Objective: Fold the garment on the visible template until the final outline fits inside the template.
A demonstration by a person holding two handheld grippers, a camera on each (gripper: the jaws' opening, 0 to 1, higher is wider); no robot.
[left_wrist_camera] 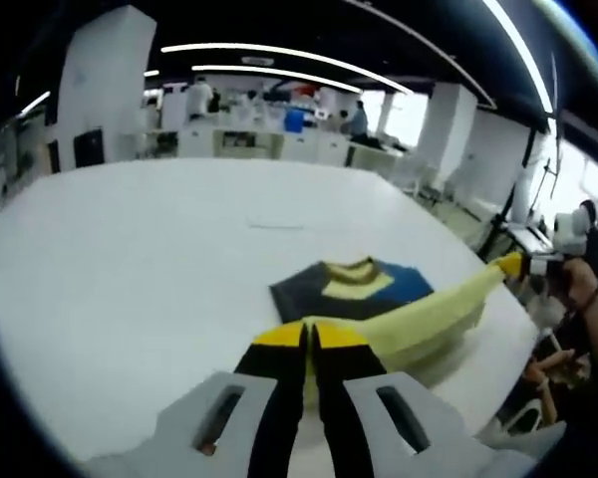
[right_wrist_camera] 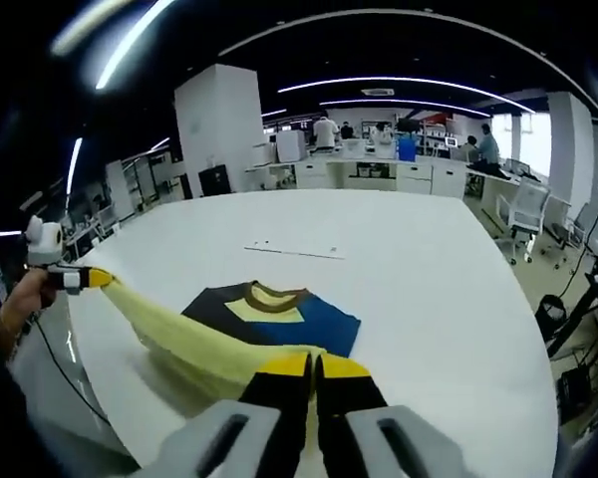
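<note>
The garment (left_wrist_camera: 354,289) lies on the white table (left_wrist_camera: 159,259). It has a dark grey and blue body, a yellow chest patch and a yellow collar. Its pale yellow part (left_wrist_camera: 429,314) is lifted and stretched between both grippers. My left gripper (left_wrist_camera: 310,334) is shut on one end of that yellow cloth. The right gripper (left_wrist_camera: 513,264) pinches the other end at the table's right edge. In the right gripper view the garment (right_wrist_camera: 289,319) lies ahead, my right gripper (right_wrist_camera: 314,364) is shut on the yellow cloth (right_wrist_camera: 189,344), and the left gripper (right_wrist_camera: 92,278) holds the far end.
A thin faint line (right_wrist_camera: 291,250) marks the table beyond the garment. A hand (right_wrist_camera: 20,299) carries the left gripper. Desks, white pillars, office chairs (right_wrist_camera: 523,214) and people stand behind the table. The table's edge drops off at the right (left_wrist_camera: 498,339).
</note>
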